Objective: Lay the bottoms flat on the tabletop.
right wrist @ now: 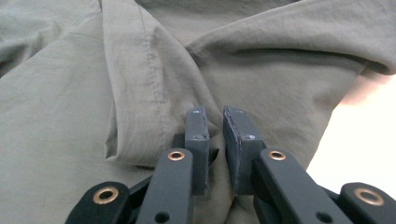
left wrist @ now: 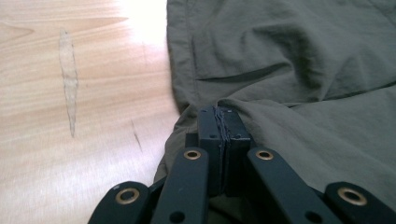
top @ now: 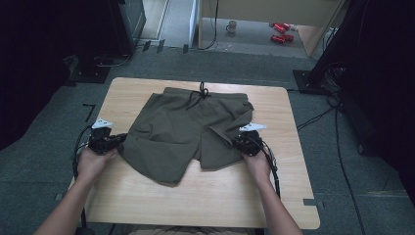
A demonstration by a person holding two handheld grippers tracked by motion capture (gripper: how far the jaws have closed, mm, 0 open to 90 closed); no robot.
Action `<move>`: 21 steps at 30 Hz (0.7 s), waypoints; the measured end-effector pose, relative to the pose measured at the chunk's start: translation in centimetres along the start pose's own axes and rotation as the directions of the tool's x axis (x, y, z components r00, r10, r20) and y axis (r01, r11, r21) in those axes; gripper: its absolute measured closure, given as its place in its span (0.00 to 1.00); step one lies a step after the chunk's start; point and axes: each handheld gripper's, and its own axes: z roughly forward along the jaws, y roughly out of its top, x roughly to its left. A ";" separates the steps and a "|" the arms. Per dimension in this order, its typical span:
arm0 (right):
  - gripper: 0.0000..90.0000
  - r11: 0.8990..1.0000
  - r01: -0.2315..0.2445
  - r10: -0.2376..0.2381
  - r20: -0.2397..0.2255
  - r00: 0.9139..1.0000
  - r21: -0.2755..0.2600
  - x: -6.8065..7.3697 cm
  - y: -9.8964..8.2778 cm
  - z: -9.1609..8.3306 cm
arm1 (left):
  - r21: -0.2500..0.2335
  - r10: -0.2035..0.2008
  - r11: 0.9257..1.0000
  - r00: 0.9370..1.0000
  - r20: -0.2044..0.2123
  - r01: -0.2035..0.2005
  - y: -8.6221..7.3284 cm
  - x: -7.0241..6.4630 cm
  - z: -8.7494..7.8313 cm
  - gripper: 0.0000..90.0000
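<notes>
1 pair of shorts [top: 188, 129], waistband seemingly away

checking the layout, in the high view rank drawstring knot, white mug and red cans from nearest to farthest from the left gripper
1. drawstring knot, at the shorts' waistband on the table.
2. white mug, on the floor beyond the table.
3. red cans, farther right on that floor.
Measured from the left gripper.

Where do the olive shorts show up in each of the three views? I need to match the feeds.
High view: the olive shorts lie spread at the table's centre, waistband away from the person.
Left gripper view: fabric covers the right and upper part, bare wood at left.
Right gripper view: fabric covers nearly all the picture.
Shared landmark: the light wooden table, beside the fabric in each view.
</notes>
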 end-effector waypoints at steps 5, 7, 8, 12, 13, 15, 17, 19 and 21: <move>0.90 1.000 -0.002 0.002 0.017 1.000 -0.001 -0.5 0.9 0.8 | 0.004 -0.023 1.000 1.000 -0.013 0.023 0.8 0.7 1.3 0.99; 0.90 1.000 0.004 -0.004 0.027 1.000 0.002 -0.7 1.4 1.3 | 0.001 -0.036 0.999 0.999 -0.015 0.036 1.0 1.0 1.6 0.99; 0.90 1.000 0.003 -0.004 0.031 1.000 0.004 -0.7 1.7 1.5 | 0.001 -0.044 0.999 0.999 -0.016 0.044 1.0 1.1 1.8 0.99; 0.89 1.000 0.002 -0.002 0.043 0.999 0.002 -1.0 2.6 2.4 | 0.002 -0.059 0.998 0.998 -0.019 0.059 1.0 1.2 1.8 0.99; 0.88 1.000 -0.002 0.001 0.045 0.999 0.002 -1.0 2.7 2.5 | 0.002 -0.059 0.998 0.998 -0.019 0.059 1.0 1.2 1.8 0.98; 0.86 1.000 -0.006 0.006 0.047 0.999 0.004 -1.0 2.8 2.5 | -0.004 -0.052 0.999 0.998 -0.018 0.052 1.0 1.0 1.5 0.94; 0.77 1.000 -0.018 0.017 0.054 0.998 0.014 -1.0 3.1 2.3 | -0.014 -0.059 0.998 0.998 -0.001 0.059 0.9 0.8 1.1 0.84; 0.76 1.000 -0.024 0.024 0.045 0.999 0.004 -1.1 3.2 1.8 | -0.004 -0.068 0.998 0.998 0.014 0.068 0.9 0.8 0.9 0.76; 0.75 1.000 -0.023 0.023 0.042 0.999 -0.006 -1.1 3.3 1.3 | 0.000 -0.062 0.998 0.998 0.019 0.062 0.9 0.6 0.6 0.72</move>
